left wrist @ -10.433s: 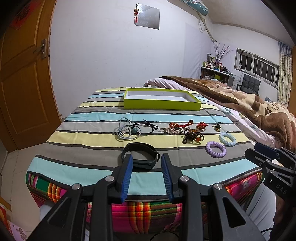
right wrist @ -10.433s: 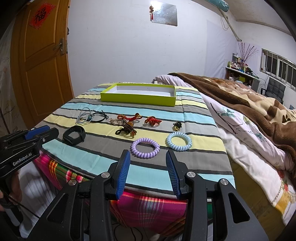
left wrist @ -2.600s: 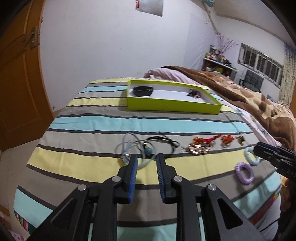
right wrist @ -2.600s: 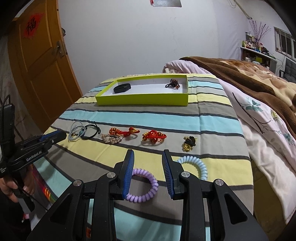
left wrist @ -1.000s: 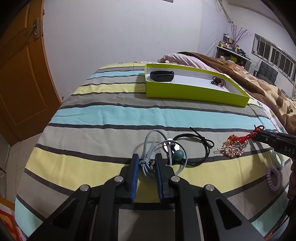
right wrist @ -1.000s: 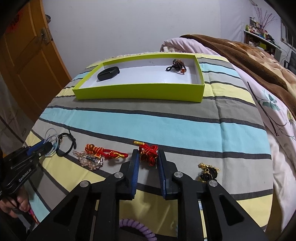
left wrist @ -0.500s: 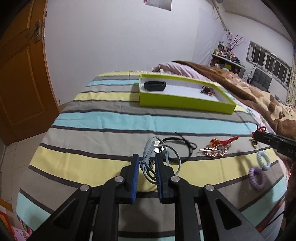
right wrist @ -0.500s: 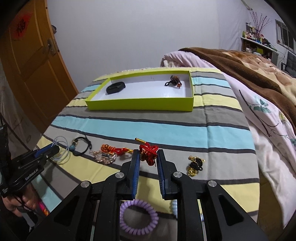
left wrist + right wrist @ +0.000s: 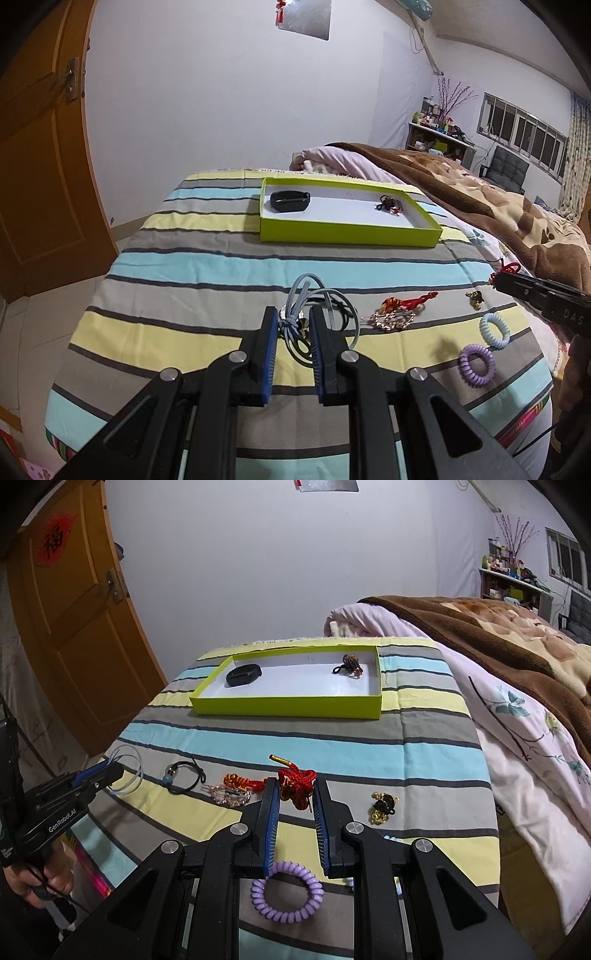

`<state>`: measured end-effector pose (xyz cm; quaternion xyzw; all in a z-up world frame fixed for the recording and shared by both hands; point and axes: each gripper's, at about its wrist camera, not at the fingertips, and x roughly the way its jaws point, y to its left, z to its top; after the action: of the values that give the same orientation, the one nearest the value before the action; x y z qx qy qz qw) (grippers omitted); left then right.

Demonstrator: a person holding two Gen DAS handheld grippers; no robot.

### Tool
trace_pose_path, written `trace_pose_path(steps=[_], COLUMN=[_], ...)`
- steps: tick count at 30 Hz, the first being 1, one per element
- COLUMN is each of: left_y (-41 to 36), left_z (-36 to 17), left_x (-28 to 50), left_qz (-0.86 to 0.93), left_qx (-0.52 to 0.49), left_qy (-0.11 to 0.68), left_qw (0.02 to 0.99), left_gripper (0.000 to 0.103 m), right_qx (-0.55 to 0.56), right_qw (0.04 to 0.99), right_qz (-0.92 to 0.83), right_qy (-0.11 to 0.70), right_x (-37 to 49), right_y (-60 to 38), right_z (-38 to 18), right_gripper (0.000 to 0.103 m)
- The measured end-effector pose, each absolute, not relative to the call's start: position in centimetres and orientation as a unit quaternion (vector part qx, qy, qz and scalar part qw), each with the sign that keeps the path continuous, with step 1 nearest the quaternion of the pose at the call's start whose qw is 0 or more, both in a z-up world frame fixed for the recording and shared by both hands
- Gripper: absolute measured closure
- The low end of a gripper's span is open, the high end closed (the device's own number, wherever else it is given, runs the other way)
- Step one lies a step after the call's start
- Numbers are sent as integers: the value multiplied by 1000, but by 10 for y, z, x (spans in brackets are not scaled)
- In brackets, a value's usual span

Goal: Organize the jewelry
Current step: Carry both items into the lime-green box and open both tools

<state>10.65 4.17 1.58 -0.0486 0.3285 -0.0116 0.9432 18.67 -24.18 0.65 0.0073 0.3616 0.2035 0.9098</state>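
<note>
My left gripper [image 9: 293,320] is shut on a grey-blue cord necklace [image 9: 301,295] and holds it above the striped cloth. My right gripper [image 9: 295,794] is shut on a red knotted bracelet [image 9: 295,781], lifted off the cloth. The green tray [image 9: 351,234] stands at the far end and holds a black band [image 9: 290,200] and a dark beaded piece [image 9: 388,203]. On the cloth lie a black cord with a bead [image 9: 184,773], an orange-red knot charm [image 9: 240,781], a crystal hair clip [image 9: 229,795], a black-gold earring [image 9: 382,806], a purple coil ring [image 9: 286,891] and a blue coil ring [image 9: 493,330].
The striped cloth [image 9: 184,266] covers a table whose left edge drops to the floor by a wooden door [image 9: 33,166]. A bed with a brown blanket [image 9: 498,635] runs along the right side.
Both grippers have risen and pulled back with their loads. The grey-blue necklace hangs free of the black cord, which stays on the cloth. The red bracelet is higher above the cloth.
</note>
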Motion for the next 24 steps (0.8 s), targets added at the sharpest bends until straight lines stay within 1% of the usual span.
trace_pose_path(steps=[11, 24], left_y=[33, 35], left_z=[23, 33], left_x=[128, 175], left_qz=[-22, -27], left_qx=[-33, -17], left_qy=[323, 314], left_qw=[946, 949], left_gripper=[85, 85], right_qx=[-5, -17], right_qw=[912, 916], right_qz=[202, 200], right_qy=[356, 348], right_x=[200, 250], right_y=[-235, -230], right_z=[10, 17], right_gripper=[84, 84])
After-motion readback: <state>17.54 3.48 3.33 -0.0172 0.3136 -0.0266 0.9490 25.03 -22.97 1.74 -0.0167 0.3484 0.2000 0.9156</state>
